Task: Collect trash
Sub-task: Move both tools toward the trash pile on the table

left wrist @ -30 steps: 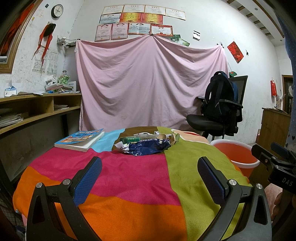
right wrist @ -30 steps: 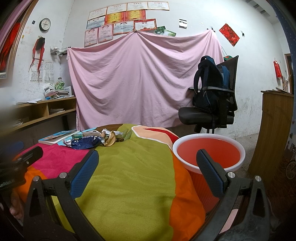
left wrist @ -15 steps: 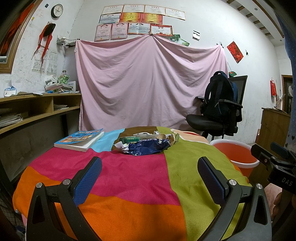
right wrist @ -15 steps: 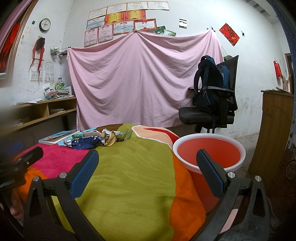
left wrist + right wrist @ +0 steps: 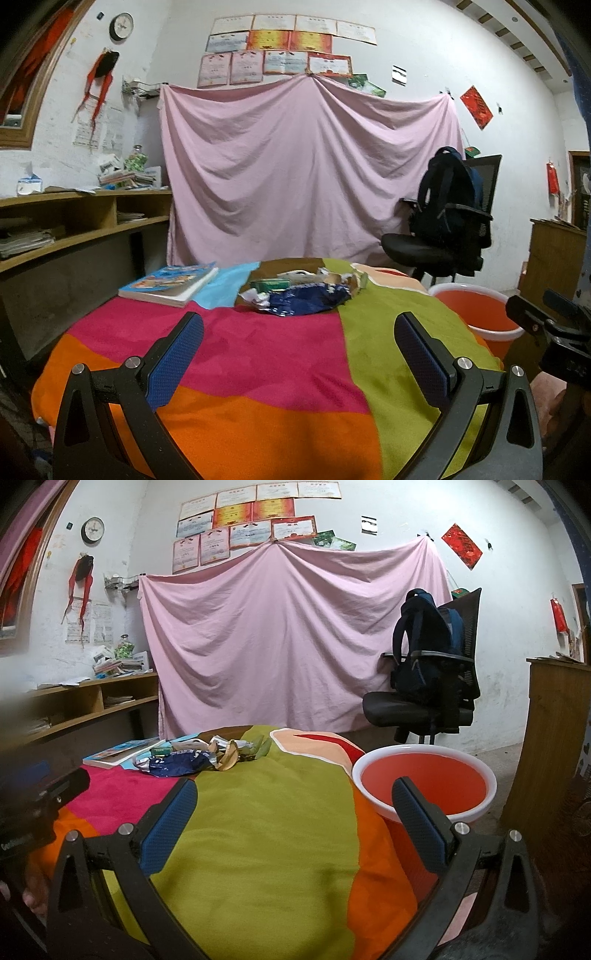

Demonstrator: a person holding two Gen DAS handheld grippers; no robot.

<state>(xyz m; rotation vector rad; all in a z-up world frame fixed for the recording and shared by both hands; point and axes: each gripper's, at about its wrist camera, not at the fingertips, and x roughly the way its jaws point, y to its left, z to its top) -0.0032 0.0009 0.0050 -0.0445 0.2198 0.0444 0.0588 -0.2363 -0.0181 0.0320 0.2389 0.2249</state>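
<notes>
Both the left gripper (image 5: 298,345) and the right gripper (image 5: 294,810) hover with jaws apart and empty, the trash pile (image 5: 301,293) lying well ahead of them, and the red basin (image 5: 424,779) waits just beside the right one, presumably for drops.

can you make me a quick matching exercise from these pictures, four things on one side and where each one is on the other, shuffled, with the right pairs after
Things:
1. blue wrapper
2. book
3. orange basin
4. backpack

Places:
A. on the office chair
B. beside the table, off its right edge
C. in the trash pile at the far middle of the tablecloth
D. far left corner of the table

Pairs: 1-C, 2-D, 3-B, 4-A
</notes>
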